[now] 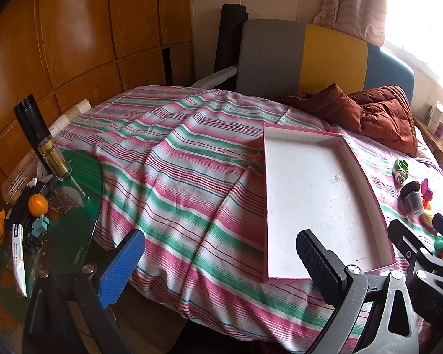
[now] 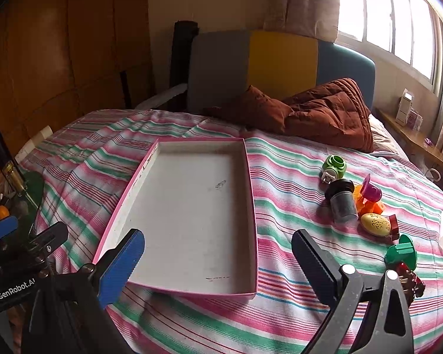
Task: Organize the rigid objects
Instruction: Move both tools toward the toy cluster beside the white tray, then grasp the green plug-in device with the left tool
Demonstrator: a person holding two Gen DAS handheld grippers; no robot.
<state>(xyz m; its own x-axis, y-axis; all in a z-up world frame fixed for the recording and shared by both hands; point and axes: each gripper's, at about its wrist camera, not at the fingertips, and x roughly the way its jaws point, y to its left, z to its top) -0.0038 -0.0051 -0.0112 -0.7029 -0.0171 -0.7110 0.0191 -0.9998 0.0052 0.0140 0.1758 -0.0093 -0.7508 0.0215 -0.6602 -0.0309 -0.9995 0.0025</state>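
The tray (image 2: 192,206), pink-walled with a white floor, lies flat on the striped bed (image 2: 280,309) and holds nothing. It sits directly ahead of the right gripper (image 2: 218,261), its near wall just beyond and between the two fingertips. From the left gripper (image 1: 221,261) it lies ahead and to the right, its near corner just past the black pad. Its long axis runs away from both grippers toward the headboard, short sides near and far, open face upward.

The loose objects are all outside the tray, ahead and to the right of the right gripper: a green plug-shaped piece (image 2: 333,168) farthest, then a black-lidded jar (image 2: 342,202) lying on its side with its lid toward the headboard, a purple and orange toy (image 2: 369,197), a yellow egg (image 2: 375,224) with its long axis lying crosswise, and a green cone piece (image 2: 401,252) nearest, just beside the black finger. A further small item under that finger is too hidden to identify.

Judgement: sorting has not begun. No object has been placed, and every piece is left to move.

Both grippers stand spread wide with nothing between the fingers, tilted down at the bed. The left one appears at the lower left edge of the right wrist view, well apart from the objects.

A brown quilted jacket (image 2: 319,112) lies beyond the tray.
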